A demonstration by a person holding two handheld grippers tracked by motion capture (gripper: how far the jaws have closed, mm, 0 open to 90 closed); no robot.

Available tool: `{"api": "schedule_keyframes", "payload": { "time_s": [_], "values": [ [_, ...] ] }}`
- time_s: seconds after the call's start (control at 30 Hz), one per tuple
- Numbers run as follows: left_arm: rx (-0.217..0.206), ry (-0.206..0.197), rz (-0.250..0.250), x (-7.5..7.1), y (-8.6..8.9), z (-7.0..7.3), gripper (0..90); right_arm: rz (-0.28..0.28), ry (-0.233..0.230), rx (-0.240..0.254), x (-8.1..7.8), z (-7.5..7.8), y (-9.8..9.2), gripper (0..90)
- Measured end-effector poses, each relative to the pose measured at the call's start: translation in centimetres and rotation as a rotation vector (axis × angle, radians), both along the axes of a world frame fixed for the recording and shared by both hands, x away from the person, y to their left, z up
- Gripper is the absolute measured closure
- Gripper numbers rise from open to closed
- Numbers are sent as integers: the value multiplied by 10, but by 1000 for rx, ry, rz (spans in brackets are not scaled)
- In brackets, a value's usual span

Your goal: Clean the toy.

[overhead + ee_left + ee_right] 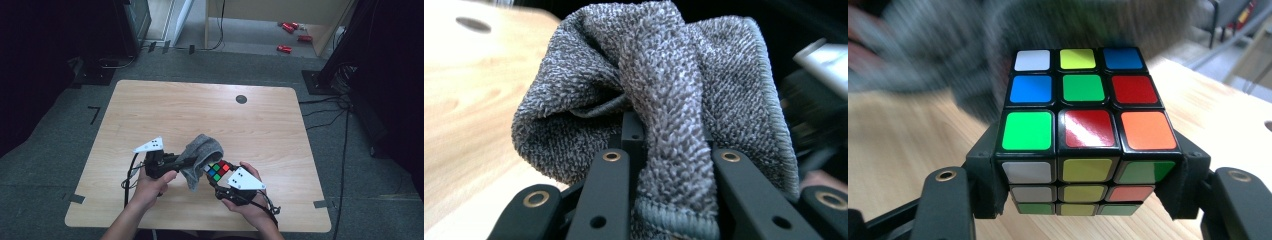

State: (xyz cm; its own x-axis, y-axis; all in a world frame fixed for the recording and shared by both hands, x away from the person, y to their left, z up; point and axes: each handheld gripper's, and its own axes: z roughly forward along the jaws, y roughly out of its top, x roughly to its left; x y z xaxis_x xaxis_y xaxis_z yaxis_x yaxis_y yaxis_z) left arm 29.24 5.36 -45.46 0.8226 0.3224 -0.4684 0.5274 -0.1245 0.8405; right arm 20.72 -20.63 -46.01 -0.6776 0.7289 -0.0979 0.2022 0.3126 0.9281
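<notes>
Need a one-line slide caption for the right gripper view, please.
Right gripper clamps a scrambled puzzle cube above the wooden table, grey cloth blurred behind.

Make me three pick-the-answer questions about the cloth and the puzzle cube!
1. Where is the grey cloth?
A. Beside the puzzle cube, touching it
B. On the floor
C. Across the table's far edge

2. What colour is the middle square of the cube's top face?
A. White
B. Green
C. Orange

3. What are the right tongs doing?
A. Hanging open
B. Gripping the cube
C. Gripping the cloth

Answers: 1 A, the high view shows cloth against cube. 2 B, green sits in the centre. 3 B, both pads press the cube's sides.
</notes>
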Motion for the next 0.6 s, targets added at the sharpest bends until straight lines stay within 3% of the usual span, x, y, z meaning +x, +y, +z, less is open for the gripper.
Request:
{"api": "schedule_keyframes", "payload": {
  "time_s": [0.07, 0.2, 0.27, 0.33, 0.43, 0.5, 0.53, 0.6],
  "values": [
    [-6, 22, -5, 1, -1, -3, 791, -2, -10, -20, -2, 3, 2, 347],
    [109, 9, 9, 1, -6, -6, 792, -3, -1, 6, -2, 5, -2, 348],
    [126, 8, 29, 2, -5, -7, 791, -9, -4, 9, -2, 6, -2, 347],
    [96, 7, 53, 3, 0, -4, 789, -3, -10, 17, -2, 6, -2, 347],
    [-25, 2, 69, 3, 12, 3, 789, 4, -12, 8, -3, 6, -2, 347],
    [-86, -12, 51, 1, 13, 6, 789, 1, -3, -4, -1, 4, -1, 347],
    [-96, -11, 32, 0, 11, 6, 789, -1, 1, -10, -1, 3, 0, 348],
    [-52, -20, 8, -2, 2, 4, 789, 0, 8, -16, -1, 2, 2, 348]
  ]
}}
